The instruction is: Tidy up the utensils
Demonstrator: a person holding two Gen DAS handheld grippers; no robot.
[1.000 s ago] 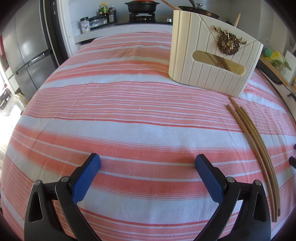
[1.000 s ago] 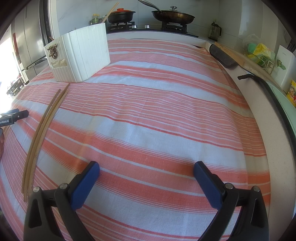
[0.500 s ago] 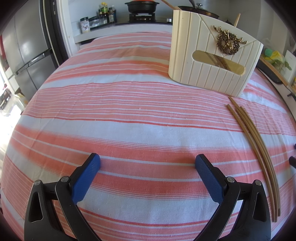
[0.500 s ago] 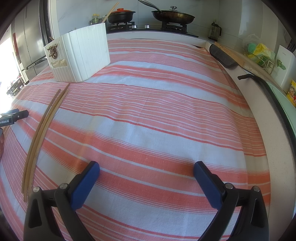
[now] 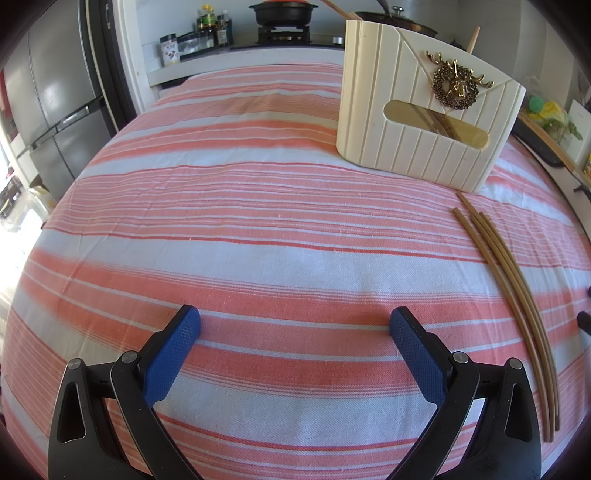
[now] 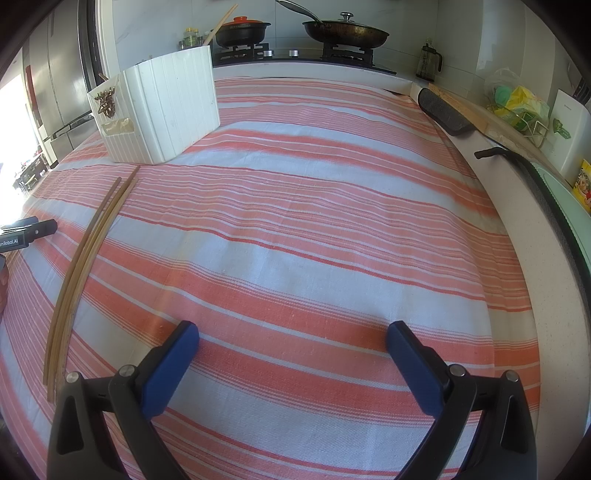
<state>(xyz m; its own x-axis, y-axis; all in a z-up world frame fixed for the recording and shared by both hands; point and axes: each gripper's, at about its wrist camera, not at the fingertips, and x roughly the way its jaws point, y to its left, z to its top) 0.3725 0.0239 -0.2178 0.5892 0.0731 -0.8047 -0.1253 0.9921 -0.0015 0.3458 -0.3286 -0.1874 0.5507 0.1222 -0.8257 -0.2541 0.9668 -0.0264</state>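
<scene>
Two tools are seen, one per wrist view, and both are spread wide with nothing between their blue pads. In the left wrist view, the left tool (image 5: pixel 294 322) is held low over the striped cloth (image 5: pixel 240 229) that covers the worktop; its two fingers (image 5: pixel 171 354) are well apart and touch nothing. Beyond it and to the right, one cream utensil holder (image 5: pixel 424 110) is stood upright on the cloth, marked by one gold deer ornament (image 5: pixel 456 85) and one amber window slot. Just in front of the holder's right corner, three wooden chopsticks (image 5: pixel 517 291) are laid side by side on the cloth, running from the holder toward the near right edge; their far ends are near the holder, but contact cannot be told.

In the right wrist view, a tip of the left tool (image 6: pixel 27 230) is visible at the far left edge. The same three chopsticks (image 6: pixel 86 254) are seen at the left, beside that tip, with the holder (image 6: pixel 162 110) behind them. The right tool (image 6: pixel 292 325) is released and empty, held over bare cloth (image 6: pixel 314 221) well apart from the chopsticks. At the back, one lidded pot (image 6: pixel 242 31) and one frying pan (image 6: pixel 345 33) are set on the stove.
</scene>
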